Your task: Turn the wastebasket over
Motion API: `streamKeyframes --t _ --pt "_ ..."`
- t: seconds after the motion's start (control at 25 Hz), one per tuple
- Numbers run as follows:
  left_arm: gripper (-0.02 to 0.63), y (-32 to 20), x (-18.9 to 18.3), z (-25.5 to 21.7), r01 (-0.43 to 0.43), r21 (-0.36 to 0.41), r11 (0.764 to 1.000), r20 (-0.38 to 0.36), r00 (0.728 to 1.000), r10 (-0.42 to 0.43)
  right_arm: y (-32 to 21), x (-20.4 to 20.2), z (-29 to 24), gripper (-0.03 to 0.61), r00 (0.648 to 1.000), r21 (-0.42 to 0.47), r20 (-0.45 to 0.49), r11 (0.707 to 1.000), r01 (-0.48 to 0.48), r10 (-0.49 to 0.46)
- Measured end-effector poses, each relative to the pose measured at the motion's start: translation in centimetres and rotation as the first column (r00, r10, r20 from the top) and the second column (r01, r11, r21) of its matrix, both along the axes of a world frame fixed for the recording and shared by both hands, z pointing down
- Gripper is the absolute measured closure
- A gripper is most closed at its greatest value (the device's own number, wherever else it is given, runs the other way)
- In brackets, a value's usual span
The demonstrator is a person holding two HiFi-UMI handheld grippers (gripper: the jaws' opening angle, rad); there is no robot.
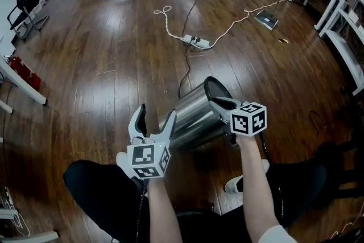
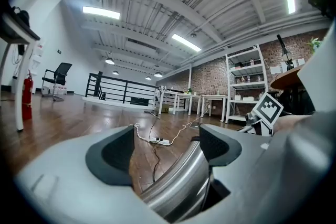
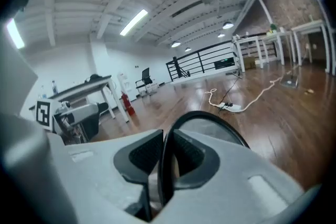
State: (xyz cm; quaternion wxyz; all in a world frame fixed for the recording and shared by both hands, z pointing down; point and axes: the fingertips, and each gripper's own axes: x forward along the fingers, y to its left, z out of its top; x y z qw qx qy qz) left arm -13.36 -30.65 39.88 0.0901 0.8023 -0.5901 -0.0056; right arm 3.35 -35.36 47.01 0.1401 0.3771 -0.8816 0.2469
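A steel wastebasket with a black rim lies tilted just above the wooden floor, its mouth toward the upper right. My right gripper is shut on that black rim, one pad inside the mouth and one outside; the right gripper view shows the right gripper pinching the thin edge. My left gripper stands open at the basket's lower, closed end. In the left gripper view the curved steel wall of the wastebasket runs between the wide jaws of the left gripper, close to the right-hand finger.
A white power strip with trailing cables lies on the floor beyond the basket. White table legs and a red extinguisher stand at the left, white shelving at the right. The person's legs and a shoe are near the basket.
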Motion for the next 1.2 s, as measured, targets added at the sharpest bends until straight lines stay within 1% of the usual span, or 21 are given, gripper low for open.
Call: streamKeyframes --t 0.08,0.16,0.24,0.32,0.44,0.56,0.64,0.68,0.8,0.88,0.96,1.0,1.04,1.08,1.16,1.2 --pt "0.198 -0.1 -0.1 0.2 0.002 -0.004 1.0 0.004 1.0 -0.002 0.0 1.6 1.1 0.528 0.992 -0.038 0.105 0.997 -0.063 0.067" --pt "0.198 -0.2 -0.1 0.8 0.003 -0.017 1.0 0.01 1.0 -0.003 0.1 3.5 2.6 0.528 0.972 -0.08 0.181 0.988 -0.135 0.148" --pt "0.198 -0.3 0.0 1.4 0.003 -0.034 0.999 0.016 1.0 -0.003 0.1 5.9 4.2 0.528 0.946 -0.12 0.221 0.969 -0.214 0.237" --pt "0.198 -0.5 0.1 2.1 0.003 -0.055 0.998 0.025 1.0 -0.001 0.3 8.1 5.8 0.529 0.923 -0.165 0.227 0.946 -0.278 0.311" --pt "0.198 -0.8 0.5 3.7 0.001 -0.092 0.996 0.025 1.0 0.002 0.7 11.3 8.4 0.529 0.914 -0.201 0.155 0.918 -0.343 0.376" --pt "0.209 -1.3 1.2 6.0 -0.009 -0.155 0.988 -0.016 1.0 0.007 1.1 13.8 10.7 0.529 0.908 -0.221 0.076 0.895 -0.387 0.411" --pt "0.207 -1.2 1.4 7.9 -0.02 -0.207 0.978 -0.034 0.999 0.013 1.4 14.7 11.9 0.528 0.904 -0.234 0.045 0.885 -0.404 0.424" --pt "0.207 -1.2 1.5 8.8 -0.024 -0.232 0.972 -0.038 0.999 0.015 1.4 14.9 12.3 0.526 0.902 -0.239 0.046 0.882 -0.407 0.429" --pt "0.209 -1.0 1.7 11.0 -0.033 -0.286 0.958 -0.058 0.998 0.017 1.2 15.1 12.6 0.525 0.904 -0.245 0.063 0.884 -0.397 0.423" --pt "0.209 -0.8 1.9 12.0 -0.041 -0.313 0.949 -0.068 0.998 0.021 1.1 15.1 12.5 0.523 0.917 -0.245 0.032 0.892 -0.379 0.398" --pt "0.213 -0.6 2.0 13.1 -0.053 -0.342 0.938 -0.079 0.996 0.028 0.8 15.3 12.1 0.52 0.923 -0.203 -0.02 0.902 -0.381 0.385" --pt "0.219 -0.6 2.1 13.7 -0.065 -0.358 0.931 -0.097 0.995 0.032 0.5 15.5 11.8 0.517 0.918 -0.172 -0.045 0.902 -0.396 0.395" --pt "0.224 -0.6 2.2 14.3 -0.082 -0.376 0.923 -0.129 0.991 0.036 0.1 15.8 11.3 0.495 0.91 -0.141 -0.059 0.899 -0.414 0.41" --pt "0.224 -0.7 2.3 14.9 -0.104 -0.393 0.914 -0.173 0.984 0.037 -0.4 16.1 10.6 0.446 0.905 -0.115 -0.067 0.898 -0.425 0.42" --pt "0.224 -1.1 2.5 16.1 -0.146 -0.421 0.895 -0.272 0.962 0.029 -1.1 16.7 8.9 0.403 0.905 -0.076 -0.088 0.904 -0.422 0.415" --pt "0.224 -1.2 2.4 16.7 -0.163 -0.433 0.887 -0.32 0.947 0.019 -1.3 17.0 8.2 0.379 0.91 -0.065 -0.11 0.911 -0.407 0.399"
